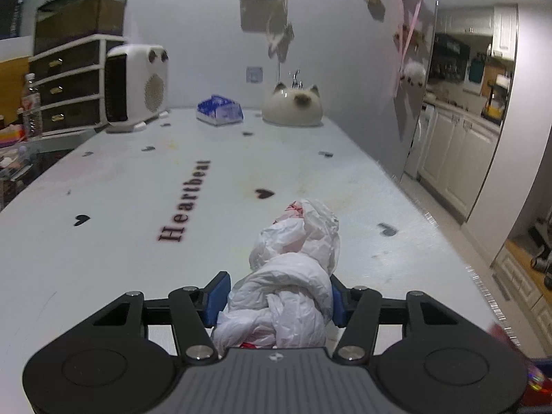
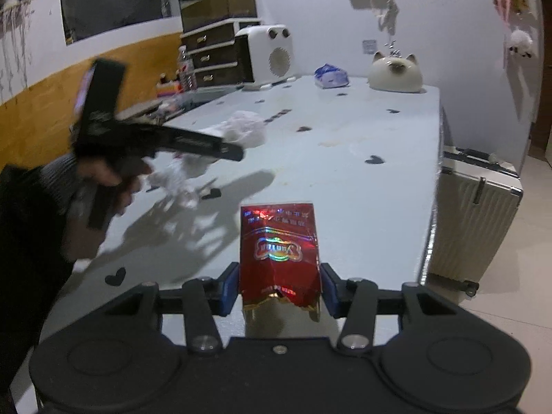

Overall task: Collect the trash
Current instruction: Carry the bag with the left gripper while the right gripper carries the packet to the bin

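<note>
thin white plastic bag (image 1: 293, 276), light and crumply, bunched in our left claw (image 1: 276, 302); right claw (image 2: 279, 288) apparently pinches the crinkly red foil packet (image 2: 279, 252) above the surface (image 2: 362, 189).

Plastic bag (image 1: 293, 276) lies between left gripper (image 1: 277, 298) jaws; tissue pack (image 1: 219, 110) on table (image 1: 103, 241) far ahead, heater (image 1: 138, 86) to its left.

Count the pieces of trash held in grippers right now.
2: a crumpled white plastic bag in the left gripper; a red foil packet in the right gripper.
</note>
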The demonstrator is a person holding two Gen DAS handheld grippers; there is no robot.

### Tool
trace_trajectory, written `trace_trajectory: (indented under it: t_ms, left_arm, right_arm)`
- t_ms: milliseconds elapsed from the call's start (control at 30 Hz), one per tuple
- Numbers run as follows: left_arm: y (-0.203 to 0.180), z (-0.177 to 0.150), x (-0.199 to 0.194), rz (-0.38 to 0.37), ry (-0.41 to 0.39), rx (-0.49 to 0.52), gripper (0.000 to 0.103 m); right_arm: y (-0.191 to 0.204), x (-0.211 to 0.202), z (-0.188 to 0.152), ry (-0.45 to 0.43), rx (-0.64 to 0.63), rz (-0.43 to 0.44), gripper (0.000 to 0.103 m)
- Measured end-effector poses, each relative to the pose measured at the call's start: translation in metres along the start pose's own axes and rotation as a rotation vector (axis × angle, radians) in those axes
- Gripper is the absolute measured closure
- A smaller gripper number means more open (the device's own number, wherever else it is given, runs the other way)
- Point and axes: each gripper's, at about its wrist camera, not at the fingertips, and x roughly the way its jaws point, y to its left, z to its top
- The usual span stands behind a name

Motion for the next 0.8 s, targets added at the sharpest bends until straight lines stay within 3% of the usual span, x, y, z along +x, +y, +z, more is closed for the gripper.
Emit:
trace_trajectory:
  t_ms: [300, 800]
  left_arm:
    - [-0.035, -0.03, -0.066, 0.054, -0.029, -0.05, 0.045]
    - [-0.158, -0.065, -0.118, 0.003, -0.055, 0.007, 0.045]
  right_arm:
    - [-0.023, -0.031, -0.006, -0.06, 0.048, -0.08, 0.054]
    - [-0.074, -0.102, -0.039, -0.131, 0.084, -0.213, 0.054]
